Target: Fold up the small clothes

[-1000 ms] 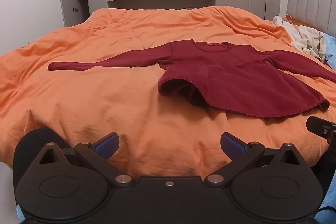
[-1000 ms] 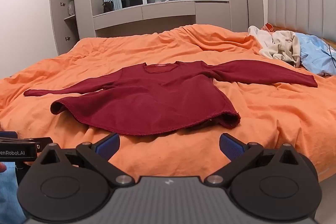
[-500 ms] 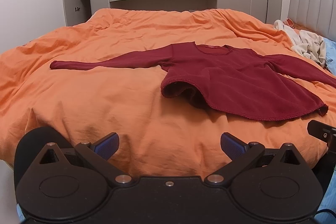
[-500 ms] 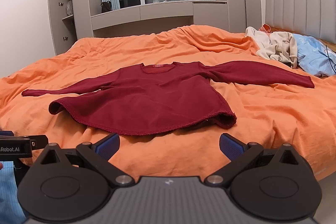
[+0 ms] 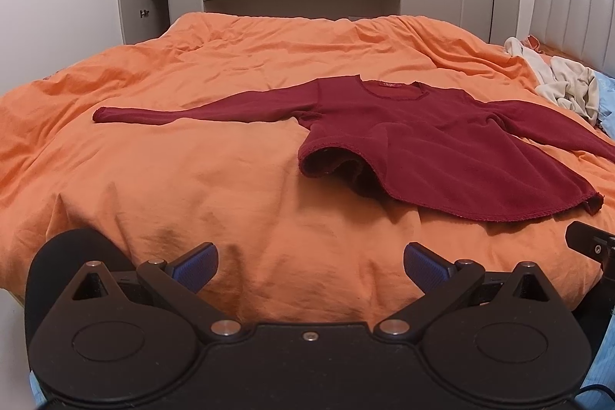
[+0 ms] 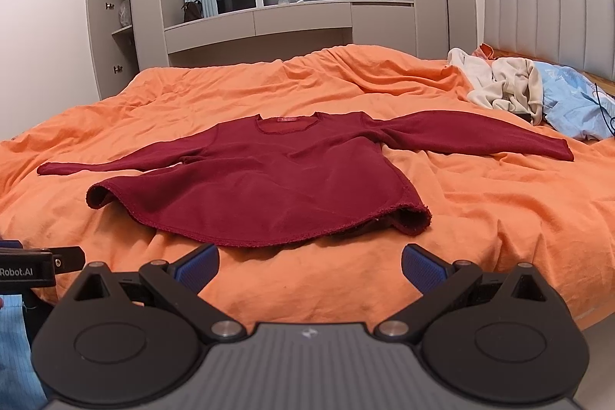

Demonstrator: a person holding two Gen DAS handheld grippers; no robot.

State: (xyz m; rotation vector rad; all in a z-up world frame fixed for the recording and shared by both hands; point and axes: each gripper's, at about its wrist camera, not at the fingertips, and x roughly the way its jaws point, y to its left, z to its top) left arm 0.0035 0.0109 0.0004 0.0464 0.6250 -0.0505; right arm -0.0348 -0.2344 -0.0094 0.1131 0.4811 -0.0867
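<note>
Dark red long-sleeved knit top (image 6: 269, 179) lies flat on the orange bed (image 6: 499, 218), soft, light, floppy. Left hand-held gripper (image 5: 309, 262) and right hand-held gripper (image 6: 309, 262) both spread wide, empty; best pinched at sleeve cuffs or hem corners, I'd say.

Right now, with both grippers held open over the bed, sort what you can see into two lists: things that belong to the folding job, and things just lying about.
Part of the job:
dark red long-sleeved top, spread flat
orange duvet, the folding surface
left gripper, open
right gripper, open

Just lying about:
cream garment pile
light blue cloth
dark handbag on the ledge
</note>
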